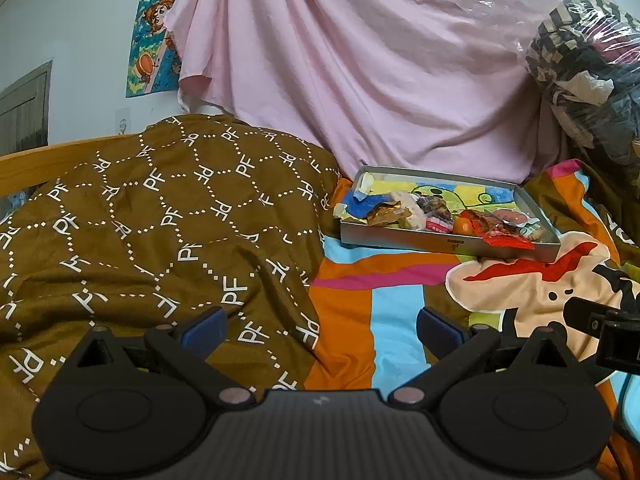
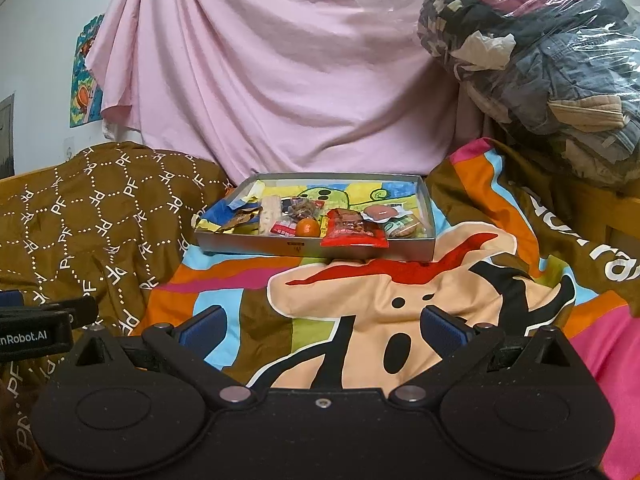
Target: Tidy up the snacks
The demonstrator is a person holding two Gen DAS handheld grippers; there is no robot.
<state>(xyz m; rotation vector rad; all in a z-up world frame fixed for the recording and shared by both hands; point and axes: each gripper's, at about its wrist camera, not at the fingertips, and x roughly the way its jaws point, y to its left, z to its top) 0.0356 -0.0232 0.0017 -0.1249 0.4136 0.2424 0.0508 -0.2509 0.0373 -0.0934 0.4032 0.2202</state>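
Observation:
A shallow grey box tray [image 1: 416, 241] [image 2: 256, 245] sits on the colourful bedspread ahead of both grippers. It holds several snacks in a row along its near side: a red packet [image 1: 505, 236] [image 2: 354, 234] hanging over the front rim, a small orange [image 1: 463, 226] [image 2: 308, 227], a brown wrapper [image 1: 390, 214] [image 2: 244, 218], a white bar [image 2: 269, 214] and a pink sausage [image 2: 380, 212]. My left gripper [image 1: 322, 330] is open and empty, well short of the tray. My right gripper [image 2: 322, 330] is open and empty, facing the tray.
A brown quilt with PF print [image 1: 160, 216] [image 2: 92, 208] is heaped at the left. A pink sheet [image 1: 360, 60] [image 2: 280, 72] hangs behind the tray. A clear bag of clothes [image 2: 548, 64] [image 1: 588, 72] is piled at the right. The bedspread [image 2: 380, 300] lies between grippers and tray.

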